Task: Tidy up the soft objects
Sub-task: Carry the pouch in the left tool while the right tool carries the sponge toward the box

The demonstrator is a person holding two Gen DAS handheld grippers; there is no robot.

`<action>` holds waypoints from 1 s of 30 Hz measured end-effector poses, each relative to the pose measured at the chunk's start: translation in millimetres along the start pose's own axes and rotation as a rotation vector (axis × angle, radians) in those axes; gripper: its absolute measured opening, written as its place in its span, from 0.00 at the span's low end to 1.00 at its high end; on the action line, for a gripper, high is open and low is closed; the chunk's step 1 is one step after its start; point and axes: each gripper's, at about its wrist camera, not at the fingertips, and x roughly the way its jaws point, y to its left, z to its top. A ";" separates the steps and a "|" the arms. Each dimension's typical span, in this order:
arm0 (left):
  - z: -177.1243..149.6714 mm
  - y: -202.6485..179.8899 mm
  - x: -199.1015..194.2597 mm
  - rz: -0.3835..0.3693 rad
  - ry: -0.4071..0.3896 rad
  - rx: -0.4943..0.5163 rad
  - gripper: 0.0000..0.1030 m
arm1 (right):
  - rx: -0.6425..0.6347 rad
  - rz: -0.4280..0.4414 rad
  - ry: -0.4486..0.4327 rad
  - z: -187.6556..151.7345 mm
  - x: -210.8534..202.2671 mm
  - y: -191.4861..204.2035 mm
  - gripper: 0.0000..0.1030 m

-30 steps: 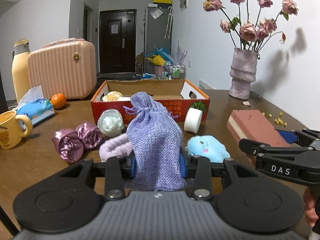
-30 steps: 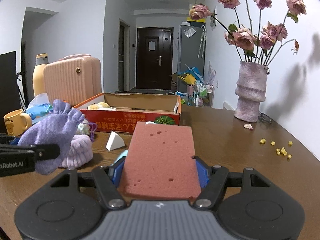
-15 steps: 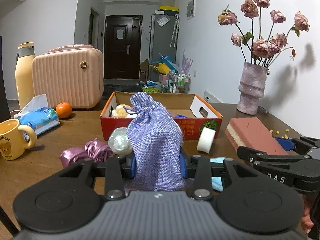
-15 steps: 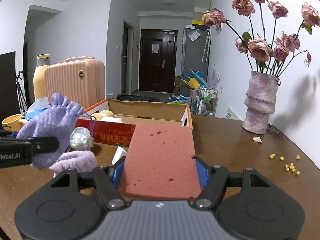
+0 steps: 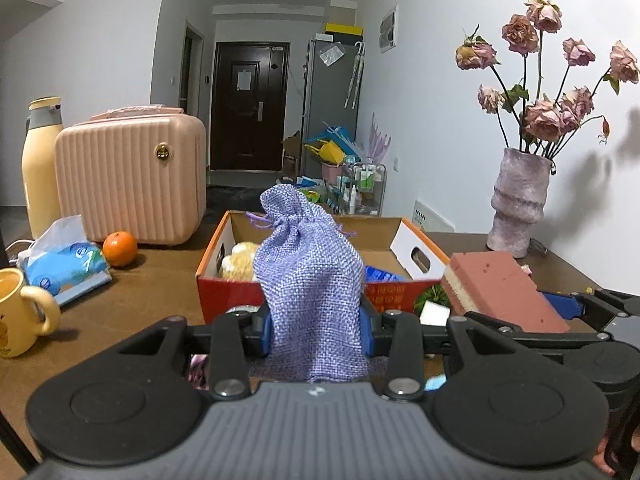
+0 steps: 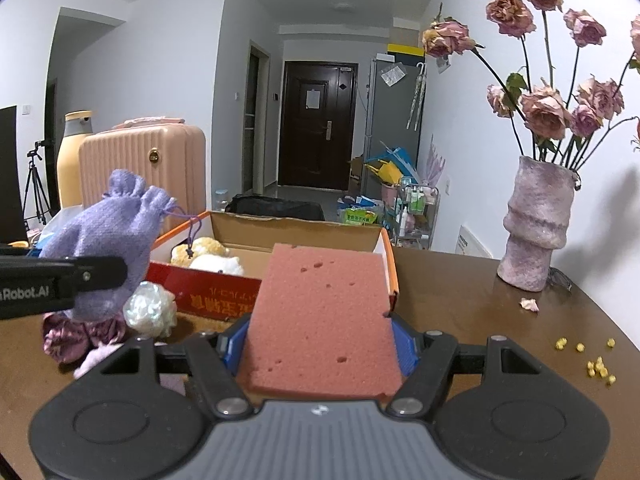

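My left gripper [image 5: 316, 330] is shut on a lilac drawstring pouch [image 5: 308, 280], held upright just in front of the open orange cardboard box [image 5: 424, 246]. My right gripper [image 6: 318, 342] is shut on a pink sponge block [image 6: 320, 316], raised before the box's near right corner [image 6: 390, 276]. The pouch [image 6: 108, 240] and the left gripper's finger [image 6: 60, 280] show at the left of the right wrist view. The sponge [image 5: 496, 288] shows at the right of the left wrist view. Plush toys [image 6: 208, 258] lie in the box.
On the brown table: a pearly ball [image 6: 150, 312], satin scrunchies [image 6: 80, 336], a pink case [image 5: 128, 180], an orange [image 5: 119, 248], a tissue pack [image 5: 64, 268], a yellow mug [image 5: 18, 312], a bottle [image 5: 40, 172], a vase of dried roses [image 6: 536, 220], yellow crumbs [image 6: 592, 360].
Both grippers have risen and moved toward the box with the pouch and the sponge. The box looks closer, and the loose items on the table have dropped low in view.
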 end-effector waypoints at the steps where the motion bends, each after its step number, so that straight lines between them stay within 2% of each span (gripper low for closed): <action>1: 2.1 -0.1 2.6 -0.001 -0.004 0.000 0.38 | -0.001 0.000 -0.002 2.4 3.3 0.5 0.67; 11: 21.5 0.8 38.5 0.011 -0.041 -0.008 0.38 | 0.009 0.005 -0.014 21.5 43.1 -1.9 0.67; 30: 44.6 3.4 103.9 0.023 -0.034 -0.020 0.38 | 0.017 0.001 -0.015 50.6 113.9 -14.2 0.67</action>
